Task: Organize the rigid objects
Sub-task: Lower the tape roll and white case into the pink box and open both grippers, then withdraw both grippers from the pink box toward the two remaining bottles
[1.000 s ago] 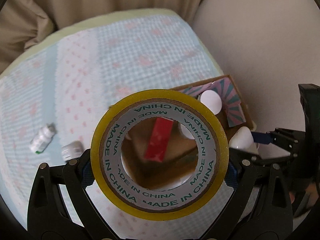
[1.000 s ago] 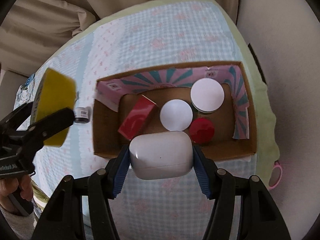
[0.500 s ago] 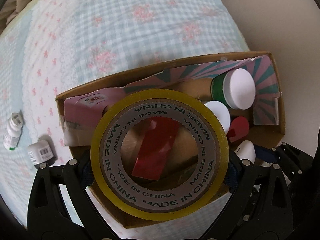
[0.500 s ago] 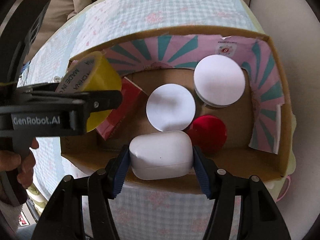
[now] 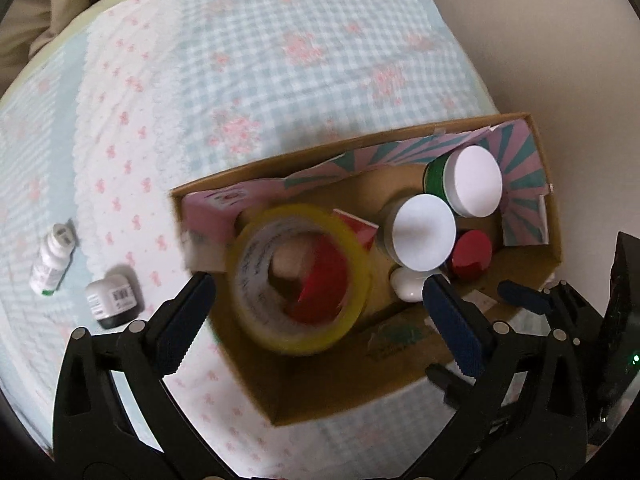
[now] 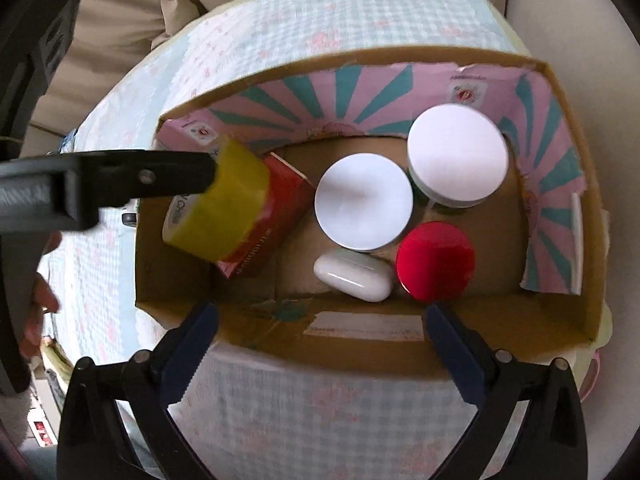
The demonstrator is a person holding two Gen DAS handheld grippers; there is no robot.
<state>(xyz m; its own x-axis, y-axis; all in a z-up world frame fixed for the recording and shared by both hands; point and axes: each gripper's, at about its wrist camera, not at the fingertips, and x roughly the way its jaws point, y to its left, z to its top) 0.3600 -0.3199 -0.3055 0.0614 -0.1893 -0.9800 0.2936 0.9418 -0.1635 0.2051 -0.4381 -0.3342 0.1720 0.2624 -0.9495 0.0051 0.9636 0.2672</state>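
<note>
Oddly, the yellow tape roll (image 5: 299,278) is smeared with blur in the left wrist view, so its printed core lettering cannot be read, and whether it has settled on the floor of the cardboard box (image 5: 400,376) or leans on the red carton (image 6: 267,224) is unclear; it probably rests tilted against that carton at the box's left end. The carton itself is largely hidden behind the roll. The white earbud case (image 6: 353,276) lies near the box's front wall, touching or nearly touching the red lid (image 6: 436,261) to its right. Behind them stand two white-lidded jars (image 6: 364,201), the right one green-sided in the left wrist view, close to the back right corner. Outside the box, on the checked cloth (image 5: 260,48) near its left edge, a small white bottle (image 5: 52,258) lies on its side and a dark squat jar (image 5: 114,300) sits just beside it.

The left gripper (image 5: 316,304) hangs above the box's front left corner, its blue-padded fingers spread wide and apart from the roll. From the right wrist view its black finger reaches in from the left, overlapping the roll's upper edge, with part of the person's hand (image 6: 38,312) cut off at the frame's left side. The right gripper (image 6: 320,344) is poised over the front wall, fingers likewise spread with nothing between them.
</note>
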